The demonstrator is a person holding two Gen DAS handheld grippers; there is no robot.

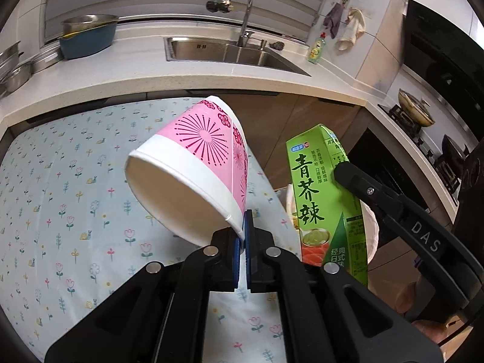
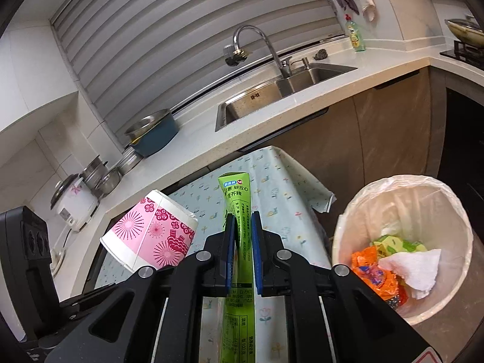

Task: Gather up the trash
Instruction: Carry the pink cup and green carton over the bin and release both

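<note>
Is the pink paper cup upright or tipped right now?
Tipped. The pink floral paper cup hangs on its side, open mouth facing the left camera, its rim pinched in the left gripper.

Bin [image 2: 402, 242] mouth open — trash low inside

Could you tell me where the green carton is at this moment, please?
The green carton is clamped upright in the right gripper, above the floral tablecloth, with the pink paper cup to its left and the lined bin to its right.

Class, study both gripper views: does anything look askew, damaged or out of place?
The tablecloth is rumpled, its far corner drooping off the table beside the bin. The paper cup hangs tilted, pinched by its rim.
</note>
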